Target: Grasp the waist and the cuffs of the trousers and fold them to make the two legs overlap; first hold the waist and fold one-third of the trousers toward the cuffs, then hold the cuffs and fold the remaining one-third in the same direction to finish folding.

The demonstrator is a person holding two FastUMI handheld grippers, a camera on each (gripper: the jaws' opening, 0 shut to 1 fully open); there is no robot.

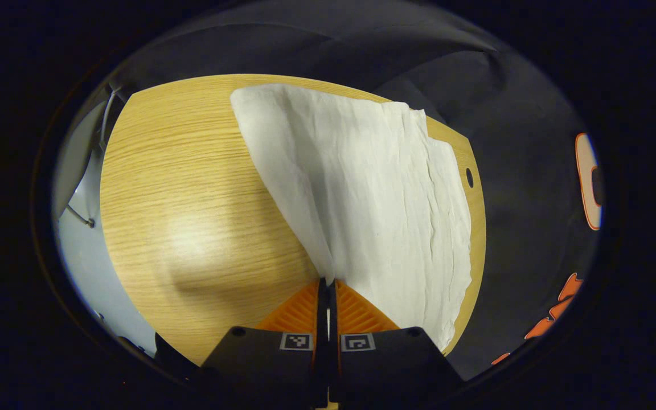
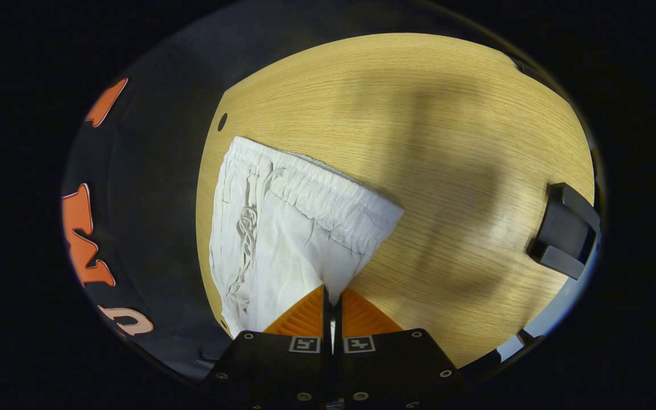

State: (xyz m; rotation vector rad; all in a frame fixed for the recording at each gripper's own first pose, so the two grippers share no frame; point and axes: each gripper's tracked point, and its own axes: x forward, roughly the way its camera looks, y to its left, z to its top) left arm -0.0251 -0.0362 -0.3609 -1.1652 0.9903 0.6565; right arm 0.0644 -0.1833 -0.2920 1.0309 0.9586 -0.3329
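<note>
Wide wooden worktop (image 1: 191,188) across both views, pale oak grain, with the dark booth cloth (image 1: 510,188) behind it. In the left gripper view it spreads through the centre and left of the frame; in the right gripper view it takes the centre and right.

On it, the white trousers (image 1: 362,193). In the left gripper view their long axis runs from the bottom centre of the frame up toward the upper centre, the far end lying near the worktop's back edge and the right side draping along the worktop's right edge, close to a small round hole (image 1: 469,177) there. The cloth rises off the wood toward the lens at the near end. In the right gripper view the elastic waistband (image 2: 316,191) slants from upper left down to centre right, with the drawstring (image 2: 246,225) dangling down the front at centre left; the legs run off toward the bottom of the frame.

At the right edge of that view, a dark blocky object (image 2: 567,228) juts over the worktop.

Left tongs (image 1: 328,283), bottom centre: pinched tight on an edge of the trousers. Right tongs (image 2: 331,289), bottom centre: likewise clamped on the trousers below the waistband.
</note>
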